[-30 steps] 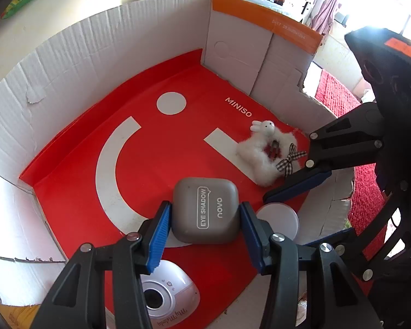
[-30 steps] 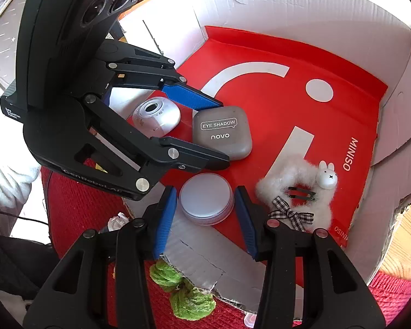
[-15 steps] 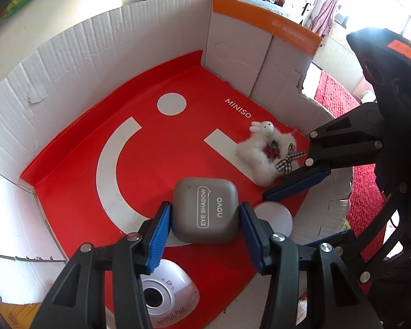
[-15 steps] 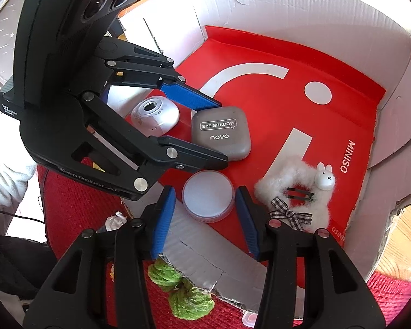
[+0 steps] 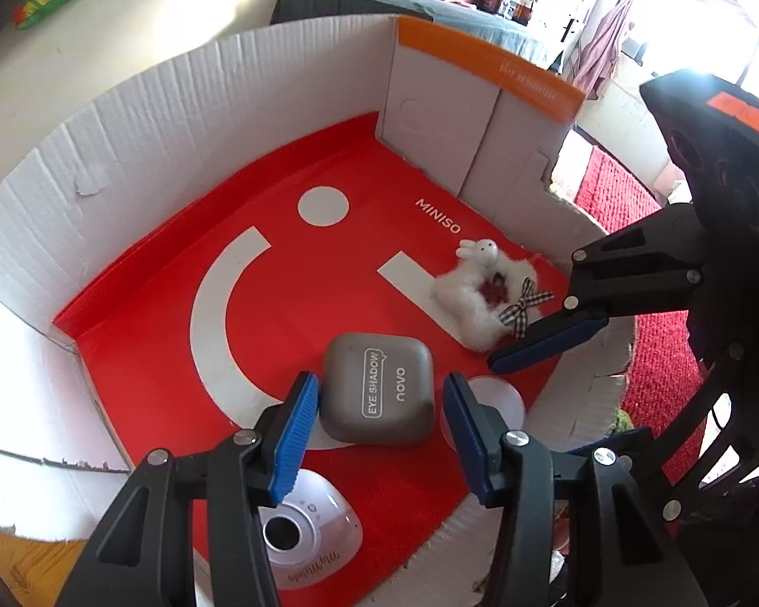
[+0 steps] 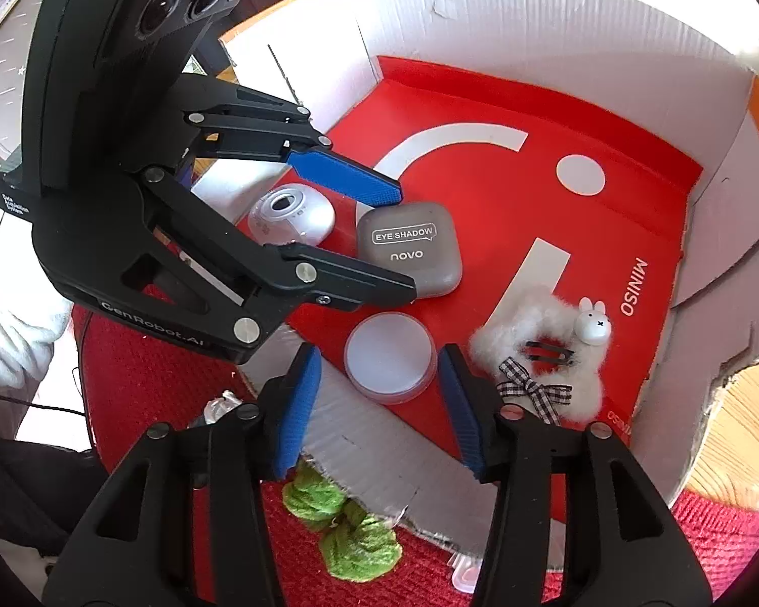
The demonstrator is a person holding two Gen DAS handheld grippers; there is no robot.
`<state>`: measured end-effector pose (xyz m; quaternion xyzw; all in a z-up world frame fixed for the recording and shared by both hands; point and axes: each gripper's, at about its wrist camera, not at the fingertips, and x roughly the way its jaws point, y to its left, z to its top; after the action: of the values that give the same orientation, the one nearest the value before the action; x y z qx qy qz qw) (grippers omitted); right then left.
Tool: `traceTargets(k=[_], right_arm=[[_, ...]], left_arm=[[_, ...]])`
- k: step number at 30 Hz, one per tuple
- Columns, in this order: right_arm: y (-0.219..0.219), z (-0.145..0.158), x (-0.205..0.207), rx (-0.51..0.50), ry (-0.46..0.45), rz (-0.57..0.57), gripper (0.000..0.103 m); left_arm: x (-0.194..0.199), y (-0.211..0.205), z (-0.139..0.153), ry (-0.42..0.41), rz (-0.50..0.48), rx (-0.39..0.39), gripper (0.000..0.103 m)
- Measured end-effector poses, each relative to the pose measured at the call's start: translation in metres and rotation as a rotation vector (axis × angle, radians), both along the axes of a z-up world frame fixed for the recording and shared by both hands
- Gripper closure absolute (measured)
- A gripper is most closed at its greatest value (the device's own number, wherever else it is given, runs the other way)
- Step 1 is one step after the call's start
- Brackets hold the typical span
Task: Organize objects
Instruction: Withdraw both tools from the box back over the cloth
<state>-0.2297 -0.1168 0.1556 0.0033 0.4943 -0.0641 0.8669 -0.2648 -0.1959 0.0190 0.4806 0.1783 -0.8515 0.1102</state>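
A grey eye shadow case (image 5: 379,394) lies on the red lining of a cardboard box (image 5: 187,116). My left gripper (image 5: 379,384) straddles it, with a thin gap at each blue pad, so it is open. A round white jar (image 6: 389,356) rests on the lining by the box's low front wall. My right gripper (image 6: 379,359) stands around the jar with its jaws opening and both pads clear of it. In the right wrist view the left gripper (image 6: 404,247) reaches in from the left over the case (image 6: 410,248).
A fluffy white bunny hair clip (image 6: 546,354) with a checked bow lies right of the jar. A white domed gadget (image 5: 308,541) sits under my left fingers. Green fuzzy pieces (image 6: 344,526) lie on the red rug outside the torn front wall.
The right jaws have spread, leaving gaps beside the white jar, which stays on the lining. The left jaws have eased slightly off the grey case. Neither hand has shifted.
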Motion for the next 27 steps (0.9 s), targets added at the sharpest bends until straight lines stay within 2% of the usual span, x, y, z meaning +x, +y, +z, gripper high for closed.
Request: traceTargets(k=[3,6,9,11,14,15,19,20,24,27], right_arm=[[0.001,0.005,-0.032,-0.015,-0.010,0.000,0.052],[0.006,0.011,-0.042,-0.022,-0.027,0.002,0.052],[0.018,0.018,-0.046,-0.033,-0.045,0.010,0.050],[0.026,0.023,-0.053,-0.049,-0.057,0.014,0.046],[0.034,0.027,-0.038,-0.070,-0.077,0.016,0.045],[0.047,0.019,-0.039,-0.076,-0.082,0.017,0.045],[0.058,0.026,-0.058,-0.097,-0.123,0.013,0.041],[0.053,0.023,-0.042,-0.101,-0.136,0.007,0.040],[0.059,0.022,-0.050,-0.133,-0.191,-0.012,0.037],[0.069,0.026,-0.065,-0.155,-0.241,-0.029,0.031]], left_arm=[[0.004,0.002,0.004,0.020,0.028,-0.008,0.049],[0.015,0.003,0.015,0.043,0.049,-0.022,0.049],[0.024,0.020,0.040,0.068,0.076,-0.059,0.047],[0.052,0.021,0.063,0.085,0.092,-0.064,0.044],[0.063,0.029,0.071,0.109,0.124,-0.073,0.044],[0.067,0.032,0.073,0.119,0.136,-0.080,0.043],[0.091,0.049,0.086,0.163,0.217,-0.140,0.039],[0.096,0.053,0.088,0.173,0.234,-0.149,0.038],[0.113,0.072,0.092,0.219,0.313,-0.190,0.037],[0.129,0.086,0.100,0.261,0.378,-0.210,0.033]])
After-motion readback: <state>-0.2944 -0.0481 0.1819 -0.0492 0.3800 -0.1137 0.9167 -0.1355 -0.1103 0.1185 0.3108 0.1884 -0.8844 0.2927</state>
